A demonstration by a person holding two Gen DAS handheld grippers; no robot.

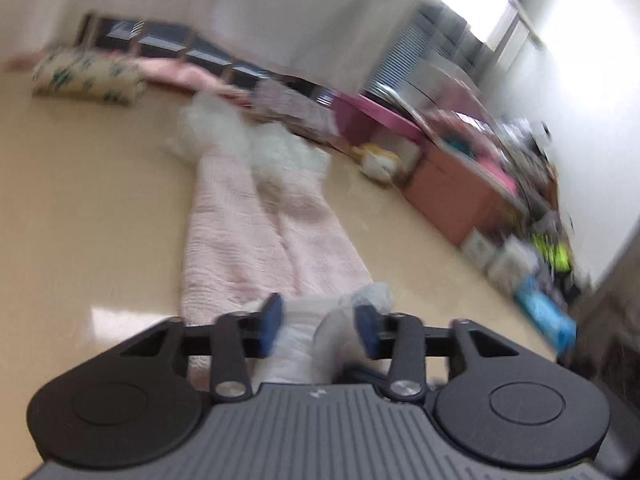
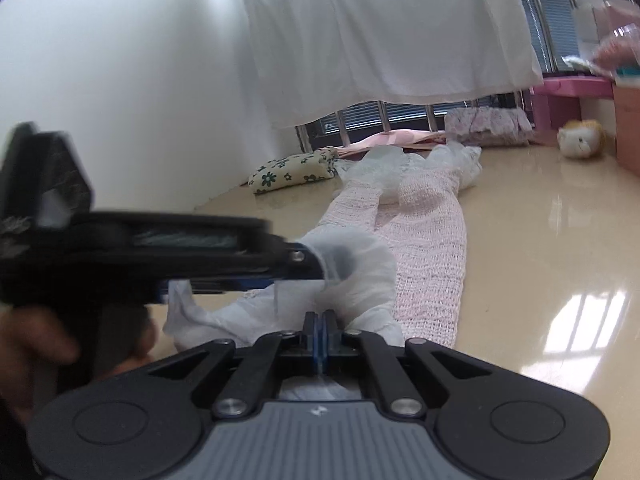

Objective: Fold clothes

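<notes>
While the pink knitted garment (image 2: 424, 240) lies stretched lengthwise on the glossy beige floor (image 2: 540, 220), its white frilled trim (image 2: 360, 268) is bunched at the near end, beside both tools. Left gripper (image 1: 320, 330): jaws partly apart, with white trim fabric lying between the blue pads (image 1: 272, 324); the blurred view does not settle whether the pads press on it. Right gripper (image 2: 320, 330): jaws fully closed, with white fabric at their tips; whether any cloth is pinched cannot be told. A hand (image 2: 36, 344) carries the left tool at lower left. Far end of the garment: more white trim, near a floral cushion (image 2: 292, 170), below a white curtain (image 2: 380, 32). A plush toy (image 2: 582, 138) sits at right.
</notes>
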